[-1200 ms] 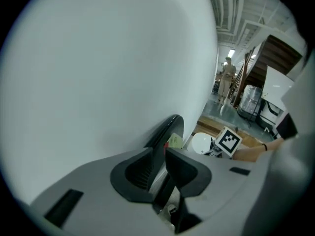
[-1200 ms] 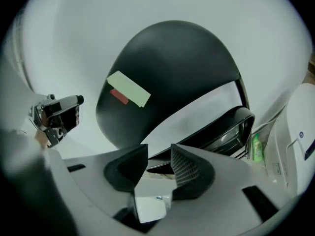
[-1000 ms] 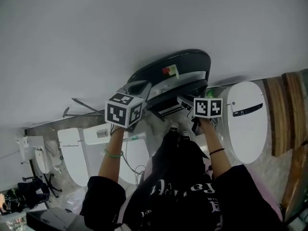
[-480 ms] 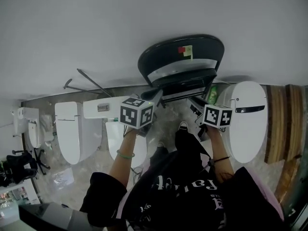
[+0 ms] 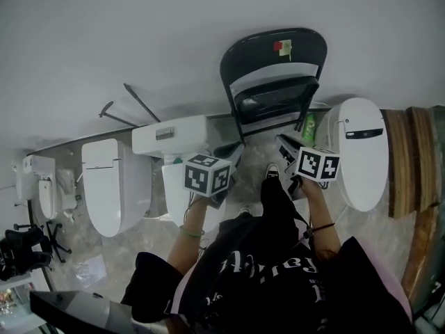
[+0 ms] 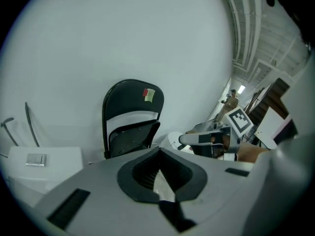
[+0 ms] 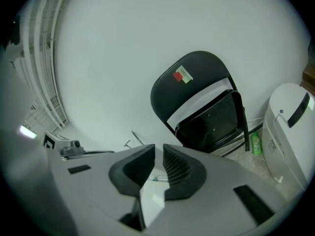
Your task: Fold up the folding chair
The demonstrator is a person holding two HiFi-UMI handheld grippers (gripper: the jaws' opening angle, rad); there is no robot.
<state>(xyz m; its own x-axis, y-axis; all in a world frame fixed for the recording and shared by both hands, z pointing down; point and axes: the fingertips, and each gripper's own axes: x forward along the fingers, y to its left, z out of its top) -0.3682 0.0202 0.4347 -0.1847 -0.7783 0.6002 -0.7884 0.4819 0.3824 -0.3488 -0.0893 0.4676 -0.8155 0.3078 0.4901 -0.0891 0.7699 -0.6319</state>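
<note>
Folded chair, leaned against the far wall and touched by neither claw. The left claw is pressed together; the right claw, just closing, is left slightly spread and empty. Unheld, the chair could be tipped or slid down.

Folding chair — smooth, glossy black.

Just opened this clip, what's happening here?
A person with a gripper in each hand stands facing a black folding chair, which is already folded and stands against the white wall. Neither gripper touches it. The left gripper is shut and empty. The right gripper has just been closing, with a narrow gap left and nothing between its jaws.
</note>
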